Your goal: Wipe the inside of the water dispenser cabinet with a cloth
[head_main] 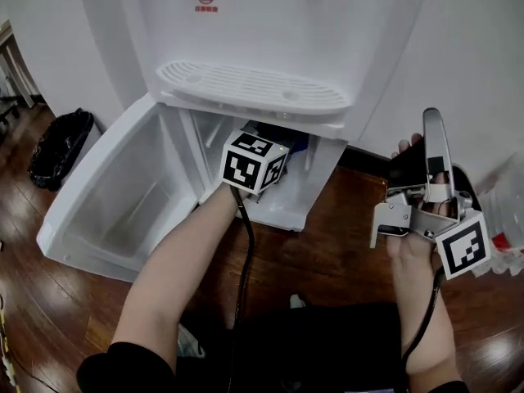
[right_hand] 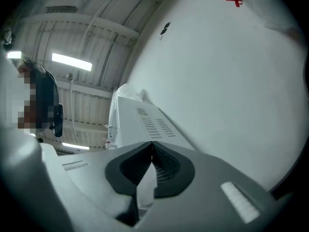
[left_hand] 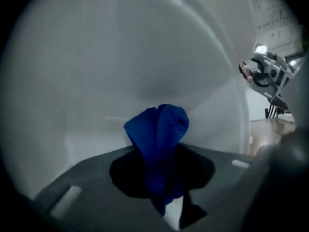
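Brown wood floor (head_main: 344,252) runs under my forearms. On the right, my right tongs (head_main: 432,125) point upward, pressed together on nothing. My left tongs (left_hand: 161,151) reach into the open cabinet (head_main: 214,133) at the foot of the white water dispenser (head_main: 270,23). They pinch a blue cloth (left_hand: 161,127), which stands in front of the cabinet's white inner wall. The cabinet door (head_main: 106,195) stands open to the left, and a black bin bag (head_main: 61,146) sits beyond it.
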{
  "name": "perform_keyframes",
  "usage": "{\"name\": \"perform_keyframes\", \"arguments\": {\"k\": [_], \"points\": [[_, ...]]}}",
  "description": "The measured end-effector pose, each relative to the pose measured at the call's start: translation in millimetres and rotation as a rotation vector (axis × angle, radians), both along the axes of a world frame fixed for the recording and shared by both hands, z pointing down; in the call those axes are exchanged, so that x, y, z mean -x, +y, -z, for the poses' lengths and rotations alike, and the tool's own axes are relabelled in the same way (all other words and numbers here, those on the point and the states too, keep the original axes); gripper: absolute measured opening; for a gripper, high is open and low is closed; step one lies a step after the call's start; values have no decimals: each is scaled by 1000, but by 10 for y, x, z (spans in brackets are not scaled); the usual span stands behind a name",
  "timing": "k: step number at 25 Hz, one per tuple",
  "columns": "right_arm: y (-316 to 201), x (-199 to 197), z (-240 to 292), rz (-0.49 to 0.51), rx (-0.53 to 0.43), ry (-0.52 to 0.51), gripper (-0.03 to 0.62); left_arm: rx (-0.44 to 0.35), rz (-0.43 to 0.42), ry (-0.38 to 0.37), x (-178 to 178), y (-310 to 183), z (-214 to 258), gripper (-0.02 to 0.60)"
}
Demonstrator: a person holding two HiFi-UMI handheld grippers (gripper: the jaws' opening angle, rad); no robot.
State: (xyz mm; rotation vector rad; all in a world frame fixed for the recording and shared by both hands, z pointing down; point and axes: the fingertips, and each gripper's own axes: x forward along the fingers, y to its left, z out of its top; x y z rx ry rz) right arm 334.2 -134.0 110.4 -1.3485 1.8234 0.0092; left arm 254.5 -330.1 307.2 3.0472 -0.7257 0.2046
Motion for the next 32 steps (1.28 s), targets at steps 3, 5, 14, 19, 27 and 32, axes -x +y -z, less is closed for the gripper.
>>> {"name": "perform_keyframes", "arguments": {"k": [3, 5, 14, 19, 27, 32], "points": [[-76, 151, -50, 62, 15, 16, 5, -12, -34, 20, -237, -60, -7, 120], [-108, 257, -66, 107, 16, 23, 5, -18, -80, 31, -287, 10, -6, 118], [-140, 425, -100, 182, 25, 4, 5, -1, -362, 102, 373, 1222, 74, 110], [-102, 464, -106, 139, 36, 49, 5, -25, -345, 133, 910, 1760, 365, 114], [307, 1893, 74, 173, -52, 602, 6, -137, -112, 152, 2230, 2367, 1359, 121], [-11, 2701, -992, 389, 254, 796, 5, -112, -35, 118, 2636, 2545, 1136, 121]]}}
